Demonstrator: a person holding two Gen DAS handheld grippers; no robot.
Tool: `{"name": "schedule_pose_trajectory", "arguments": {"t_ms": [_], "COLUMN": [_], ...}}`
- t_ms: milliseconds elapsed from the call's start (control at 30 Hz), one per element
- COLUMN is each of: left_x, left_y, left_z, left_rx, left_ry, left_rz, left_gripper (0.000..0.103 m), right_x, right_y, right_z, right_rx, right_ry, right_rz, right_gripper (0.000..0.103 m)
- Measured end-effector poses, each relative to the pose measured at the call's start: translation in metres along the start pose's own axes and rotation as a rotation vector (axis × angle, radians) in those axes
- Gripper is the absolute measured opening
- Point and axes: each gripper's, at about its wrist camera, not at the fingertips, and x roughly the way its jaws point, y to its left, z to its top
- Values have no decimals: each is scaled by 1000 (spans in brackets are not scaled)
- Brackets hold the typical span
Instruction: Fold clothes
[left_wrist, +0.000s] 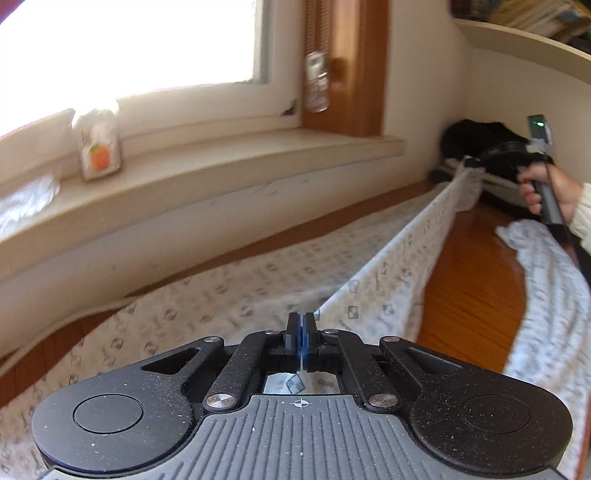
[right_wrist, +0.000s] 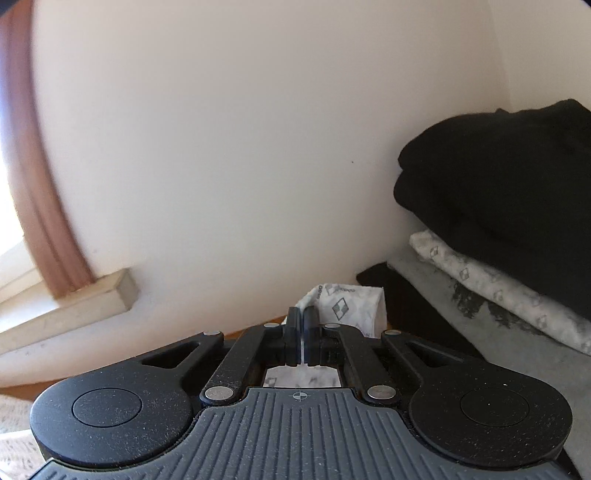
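Observation:
A white garment with a small grey print (left_wrist: 388, 280) is stretched taut between both grippers above a wooden table (left_wrist: 469, 302). My left gripper (left_wrist: 302, 321) is shut on one edge of it. The rest of the cloth drapes down onto the table at left and right. My right gripper shows in the left wrist view (left_wrist: 471, 162) at the far right, held by a hand, pinching the other end. In the right wrist view my right gripper (right_wrist: 303, 317) is shut on a corner of the same cloth (right_wrist: 347, 302), near the wall.
A window sill (left_wrist: 221, 166) runs along the wall with a carton (left_wrist: 98, 144) on it. In the corner, a stack of folded clothes: a black one (right_wrist: 498, 177) on a white printed one (right_wrist: 491, 288), on a grey surface (right_wrist: 517, 343). A shelf (left_wrist: 524, 40) hangs above.

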Motion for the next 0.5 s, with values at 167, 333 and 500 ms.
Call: {"name": "schedule_pose_trajectory", "arguments": {"t_ms": [167,333,500], "left_x": [-3,-29,-28], "left_y": [-1,-21,-56], "left_z": [-9,-10,-18], "left_rx": [-4,50,175], "left_ry": [11,-54,-23], "left_rz": [83,96,52], "left_gripper": [5,62,66], "right_x": [23,15,-3], "right_y": [1,-6,-5], "right_z": [-11,-20,-37], "right_rx": [6,27,-19], "right_ry": [66,65,76], "right_rz": [-51,-31,10], "right_gripper": [8,22,35]}}
